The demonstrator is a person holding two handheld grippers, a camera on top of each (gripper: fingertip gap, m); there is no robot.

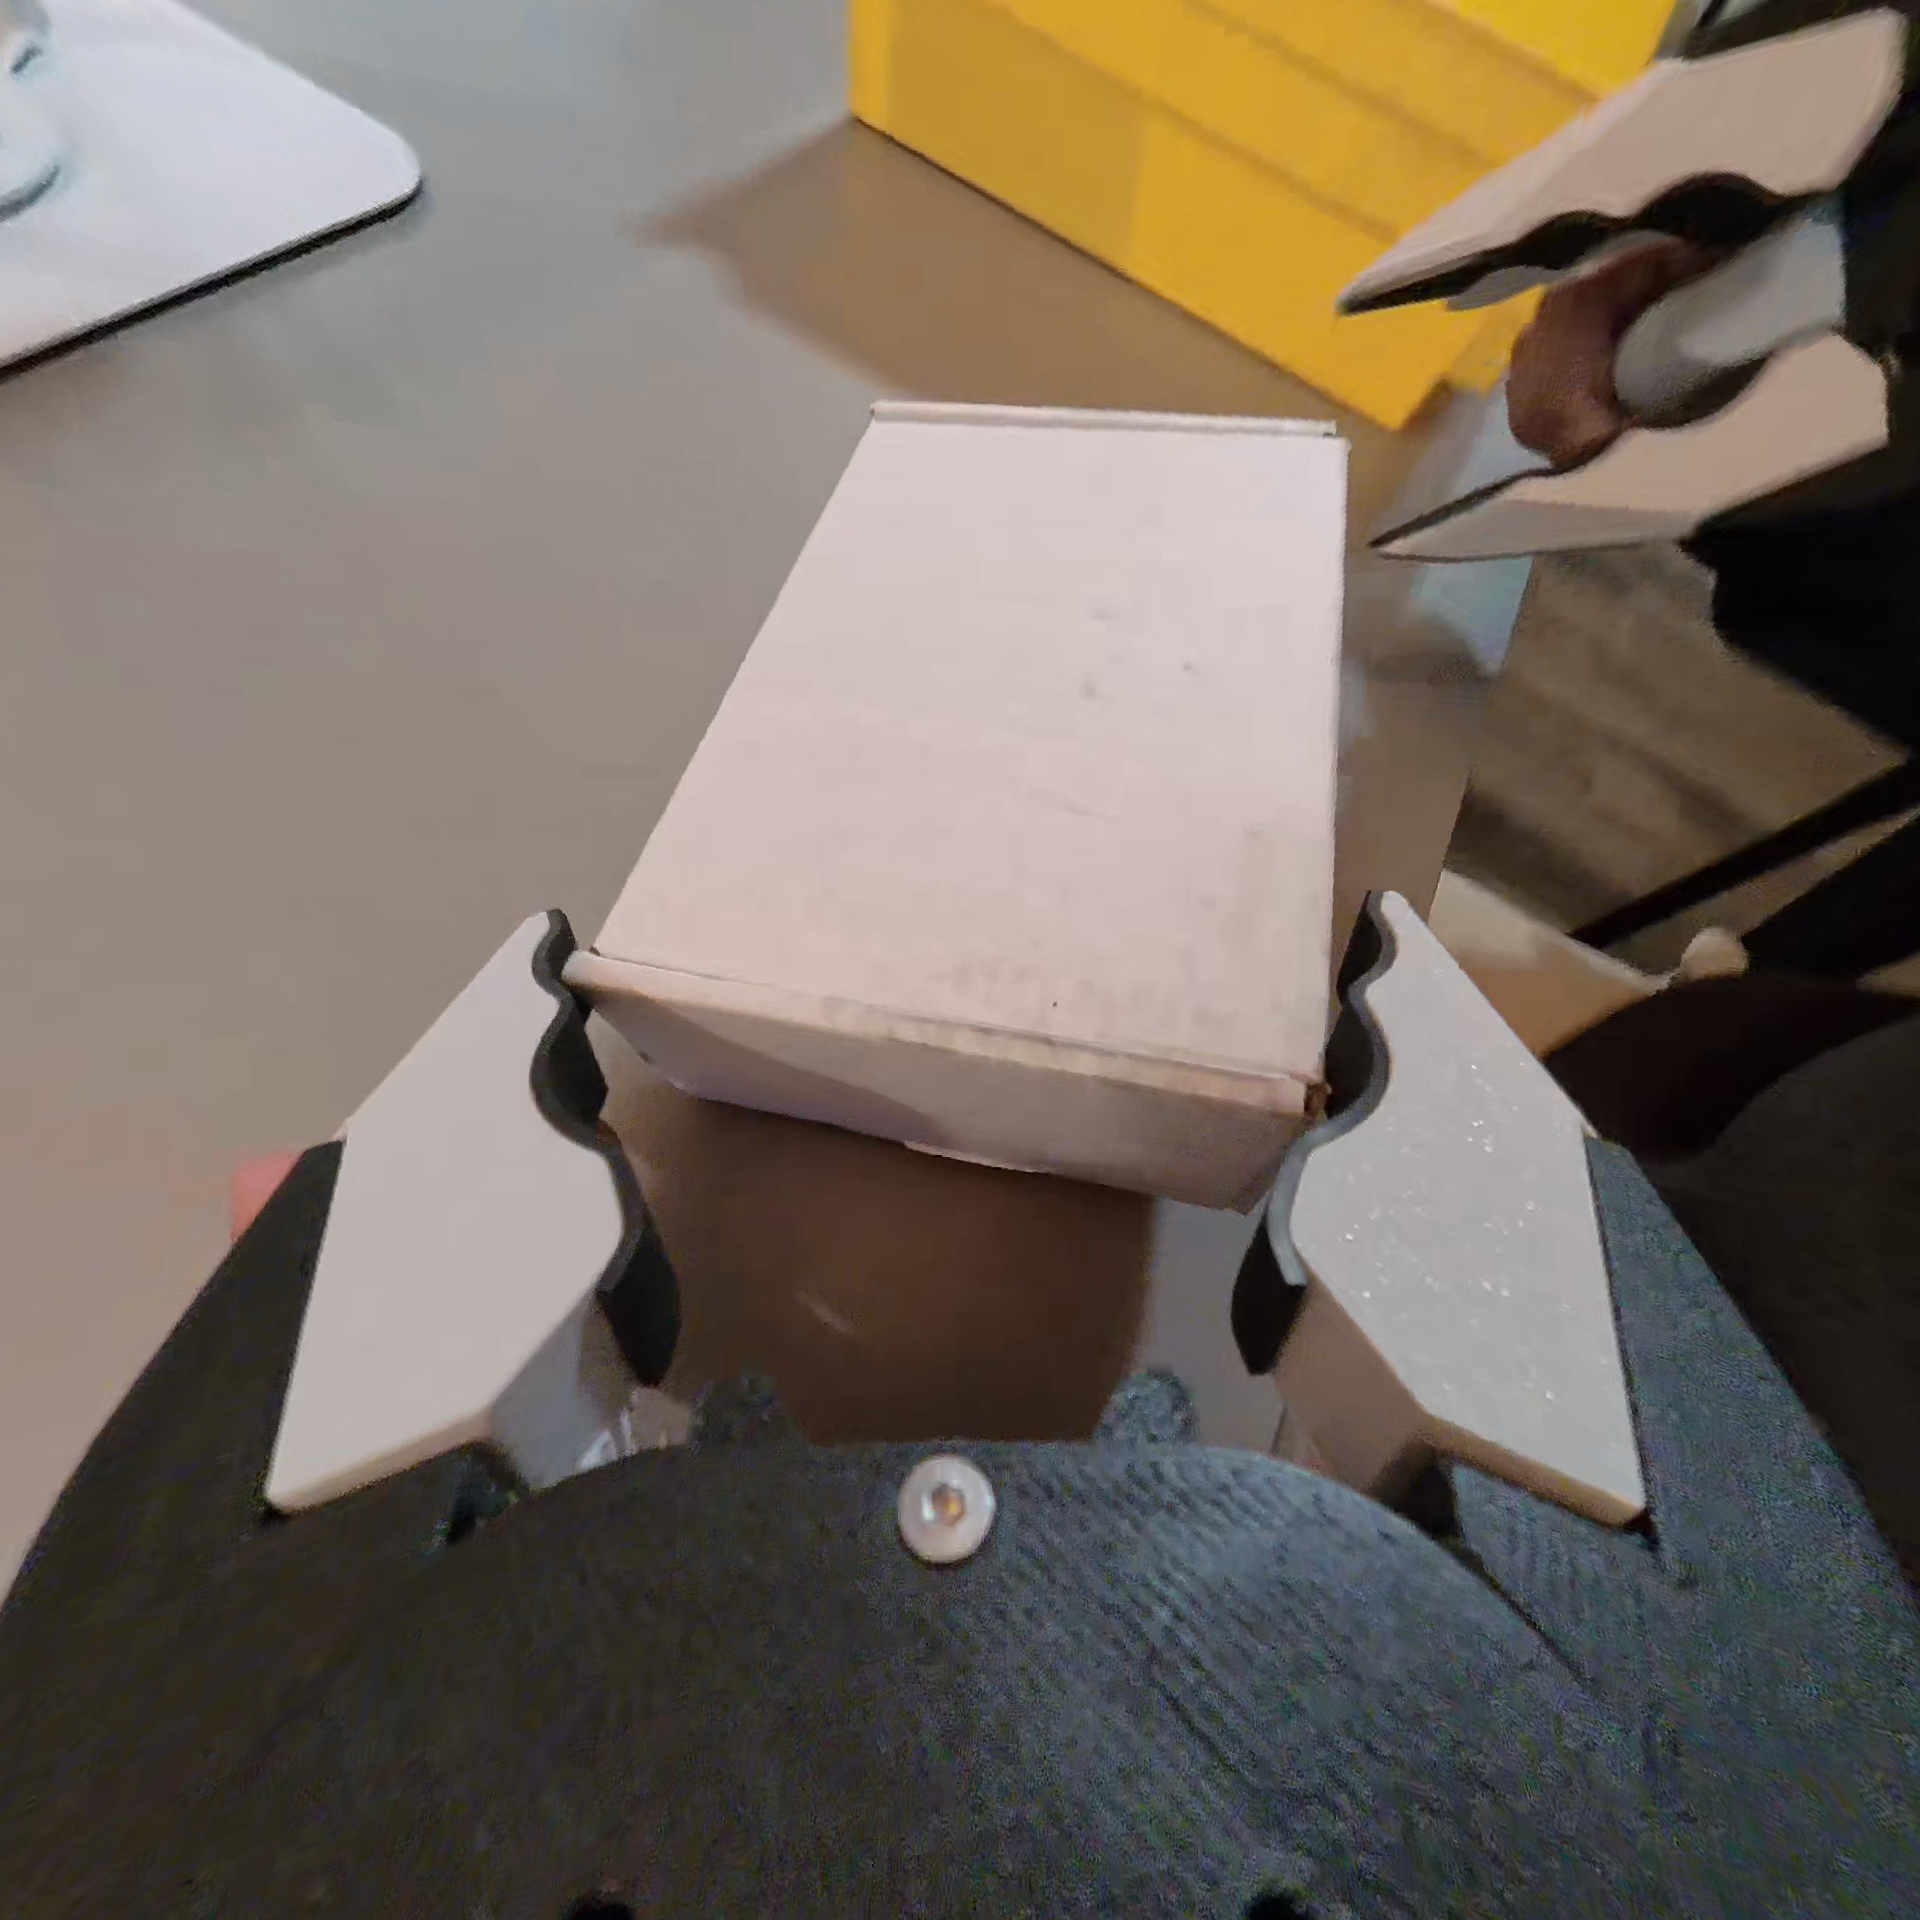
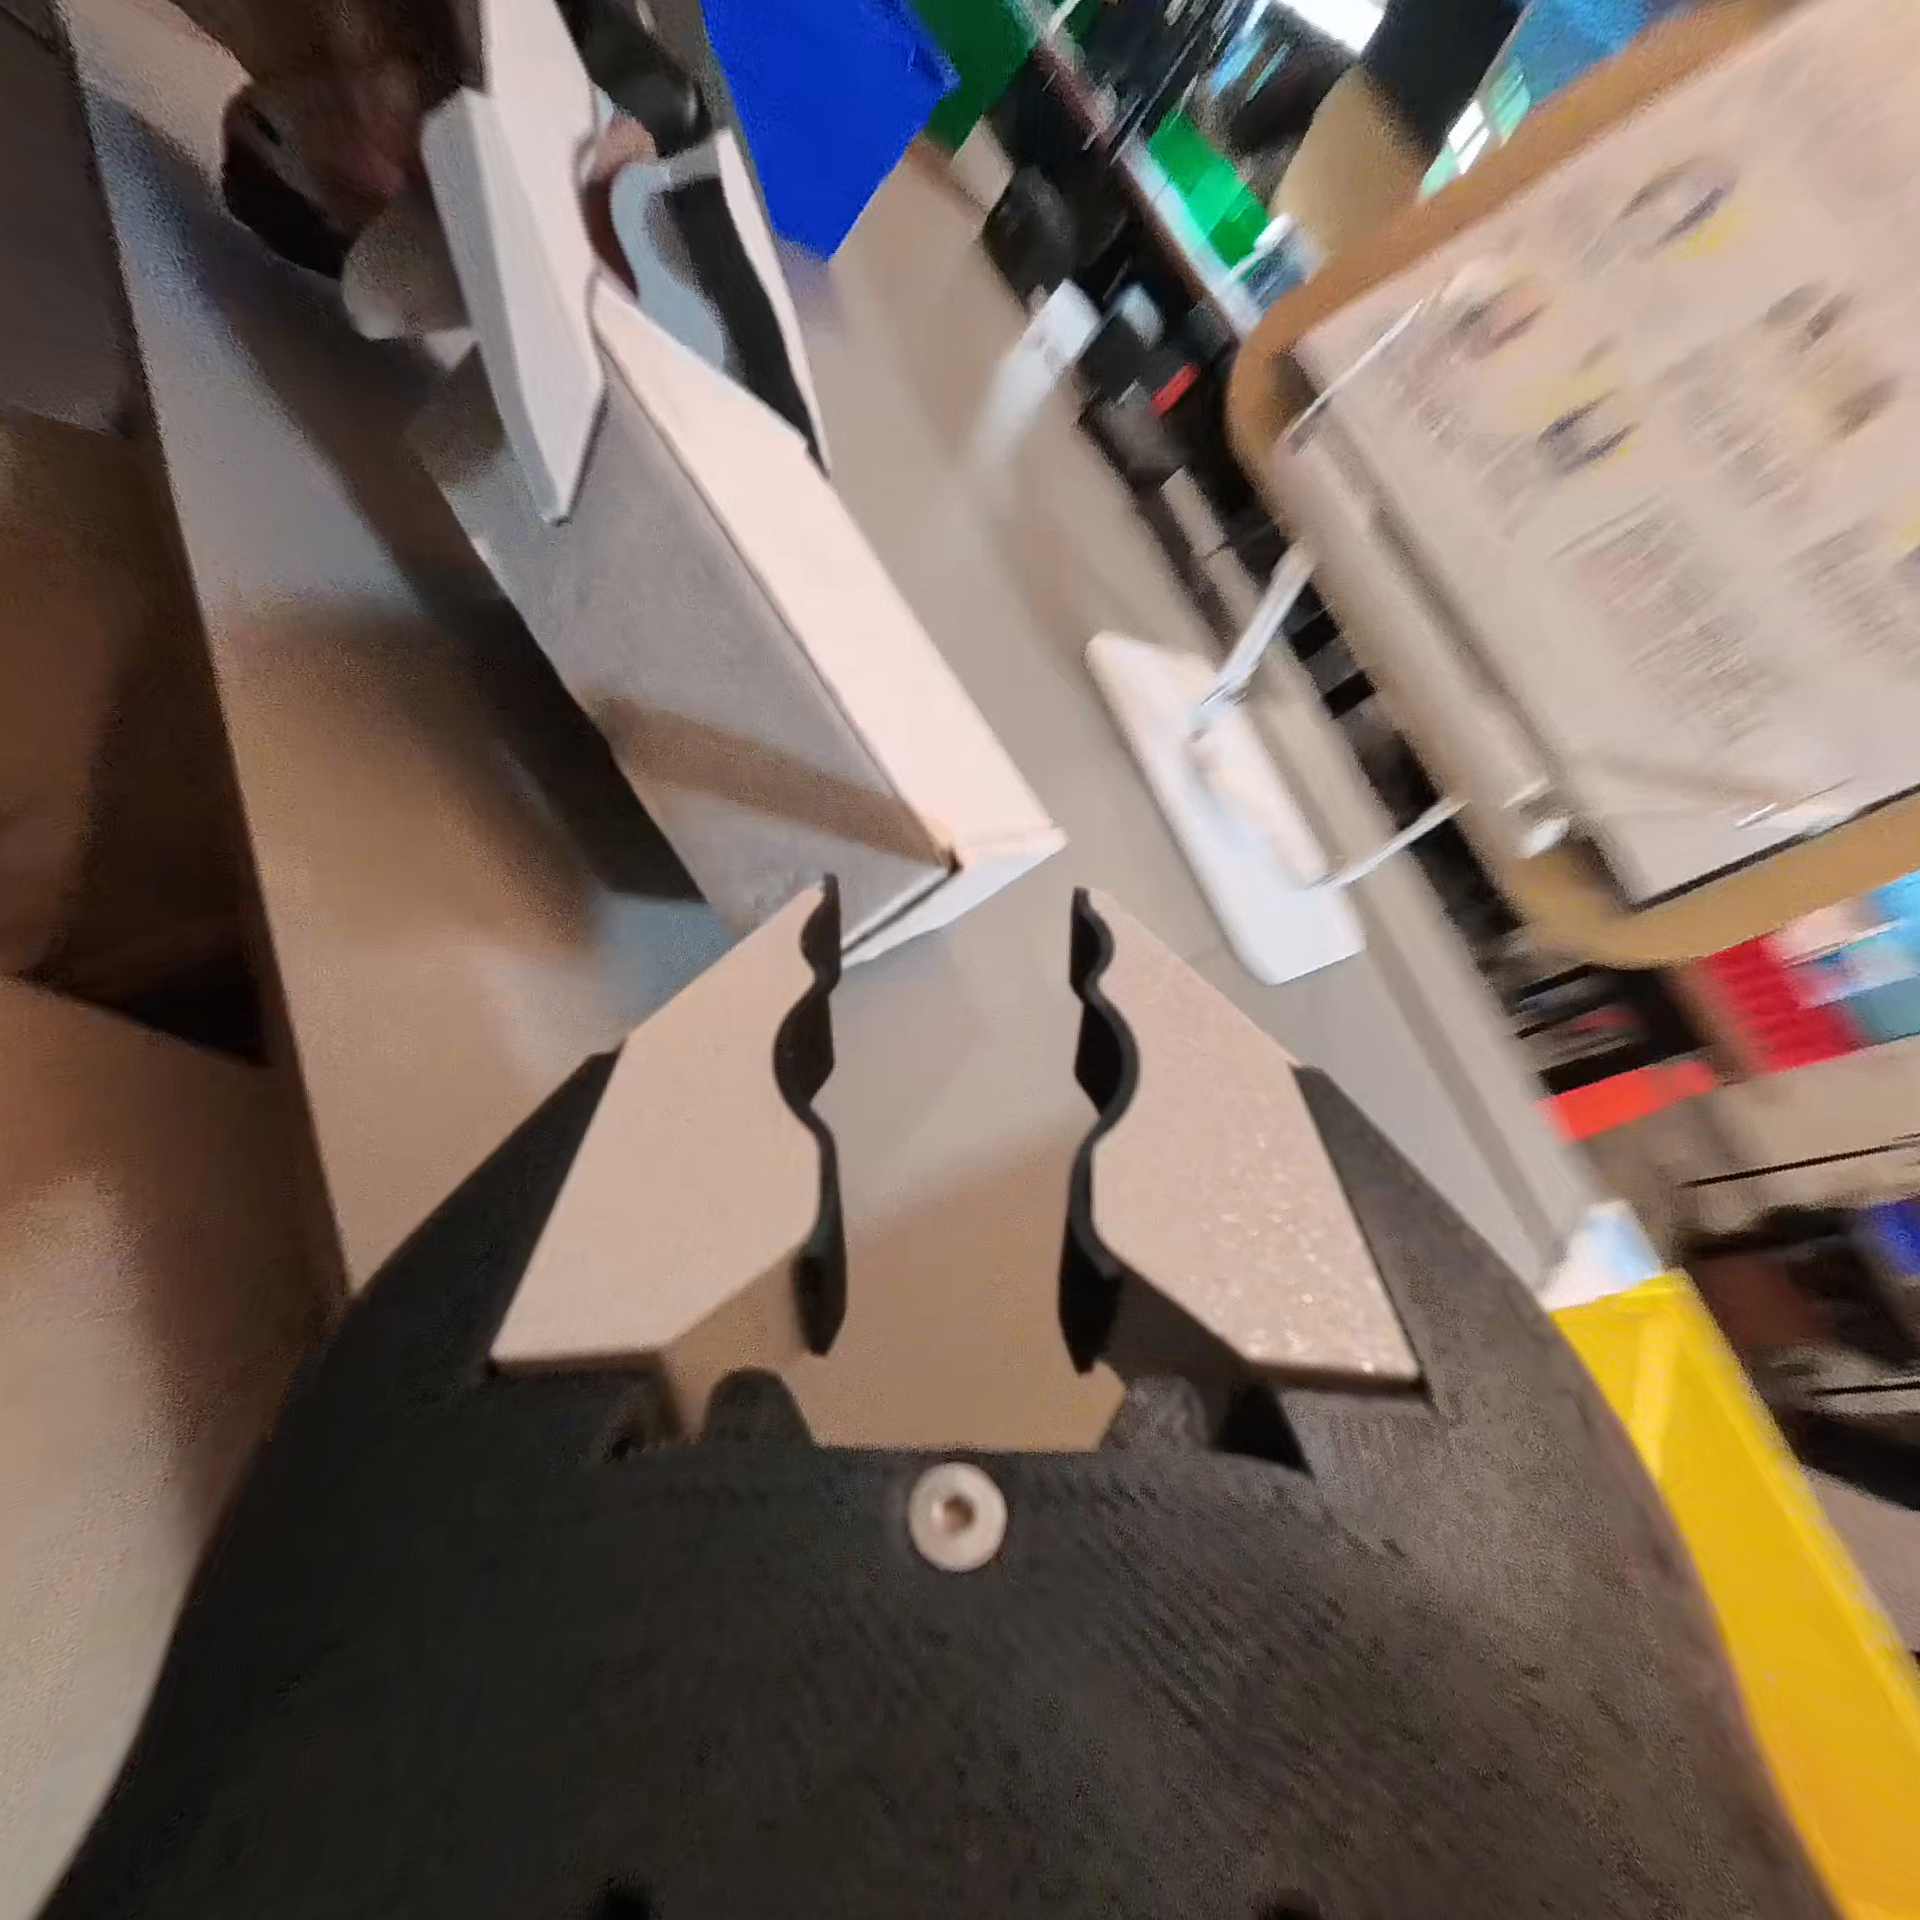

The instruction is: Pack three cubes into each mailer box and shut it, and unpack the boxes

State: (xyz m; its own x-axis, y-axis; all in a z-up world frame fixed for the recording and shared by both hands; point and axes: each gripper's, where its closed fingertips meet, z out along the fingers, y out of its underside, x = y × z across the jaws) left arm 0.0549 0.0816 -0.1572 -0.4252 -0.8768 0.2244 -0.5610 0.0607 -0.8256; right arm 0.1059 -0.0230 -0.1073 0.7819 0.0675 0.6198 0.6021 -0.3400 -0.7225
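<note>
The mailer box (image 1: 987, 790) is a closed, long, shallow carton of white cardboard, its flat lid faintly scuffed and speckled with grey marks. A fold line runs along the near short edge, and the near right corner shows a small brown fray of raw board. The lid's far end shows a tucked seam.

The left gripper (image 1: 961, 1008) has the box between its jaws, which stand wide apart at the width of the box's near short end; the wavy black pads (image 1: 566, 1039) press against its two near corners, so the box is clamped across its width. The box juts out forward from the fingers and looks lifted clear of the grey table (image 1: 312, 623), with a brown carton (image 1: 894, 1278) seen beneath its near end.

In the right wrist view the same box (image 2: 727, 665) runs diagonally, its far corner just beyond the tip of the right gripper (image 2: 951, 914). That gripper's jaws stand partly apart with nothing between them; only table surface shows in the gap. In the left wrist view it (image 1: 1361, 416) hovers at the upper right, near the far right corner of the box but apart from it.

A yellow bin (image 1: 1195, 156) sits behind the box, and a white stand base (image 1: 208, 187) lies at the far left
</note>
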